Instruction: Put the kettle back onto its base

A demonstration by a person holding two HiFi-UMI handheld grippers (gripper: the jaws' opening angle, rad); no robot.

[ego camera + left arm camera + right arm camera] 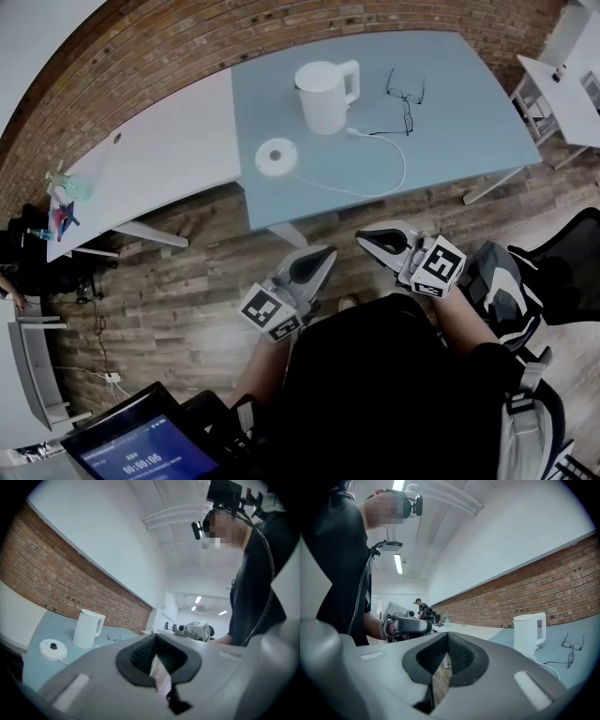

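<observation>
The white kettle (325, 94) stands upright on the blue-grey table (469, 131), apart from its round white base (277, 156), which lies nearer the front edge with a white cord (389, 183) looping away. Both grippers hang over the wooden floor, short of the table. My left gripper (319, 258) and right gripper (375, 239) are shut and hold nothing. The left gripper view has its jaws (156, 637) pointing level, with the kettle (88, 629) and base (53, 648) far to the left. From the right gripper (448, 634) the kettle (527, 634) shows at the right.
Black glasses (405, 98) lie right of the kettle. A white table (159, 150) adjoins on the left, with small items at its far end. A black office chair (562, 272) stands at my right, a screen (141, 450) at the bottom left, another white desk (562, 84) at the top right.
</observation>
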